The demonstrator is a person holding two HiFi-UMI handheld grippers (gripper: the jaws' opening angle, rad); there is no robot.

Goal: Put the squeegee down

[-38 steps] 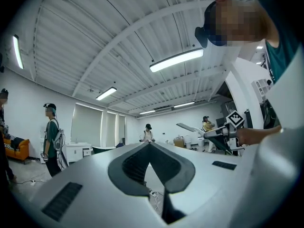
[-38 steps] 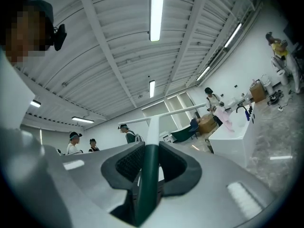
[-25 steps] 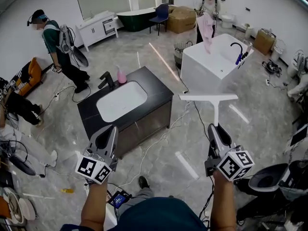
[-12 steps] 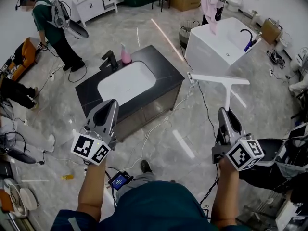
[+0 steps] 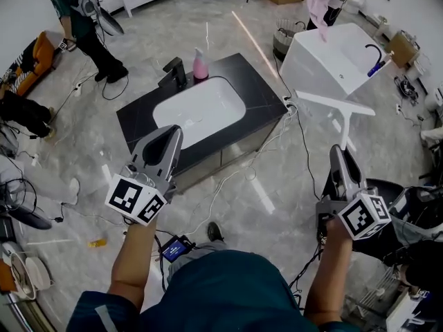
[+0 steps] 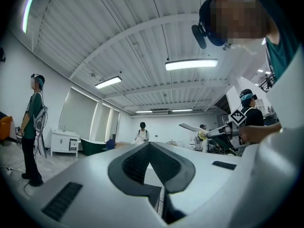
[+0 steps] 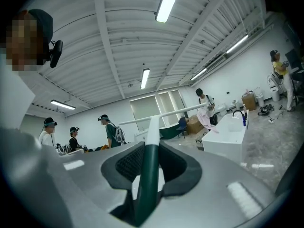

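Note:
The squeegee [image 5: 336, 106] has a long white blade and a white-and-green handle. My right gripper [image 5: 341, 151] is shut on that handle and holds the squeegee out level over the floor, right of the black vanity [image 5: 257, 94]. In the right gripper view the green handle [image 7: 147, 175] runs up between the pads, blade crosswise ahead. My left gripper [image 5: 173, 131] is shut on nothing, near the vanity's front edge. Its tips [image 6: 149, 145] meet in the left gripper view, where the squeegee [image 6: 190, 127] shows far right.
The vanity holds a white basin [image 5: 201, 109], a black faucet [image 5: 173, 71] and a pink bottle [image 5: 200, 66]. A white tub unit [image 5: 325, 61] stands behind right. Cables [image 5: 235, 178] trail over the marble floor. A person [image 5: 86, 19] stands far left.
Both grippers have travelled forward toward the black vanity, which now lies closer under the left gripper. The squeegee stays held in the right gripper the same way.

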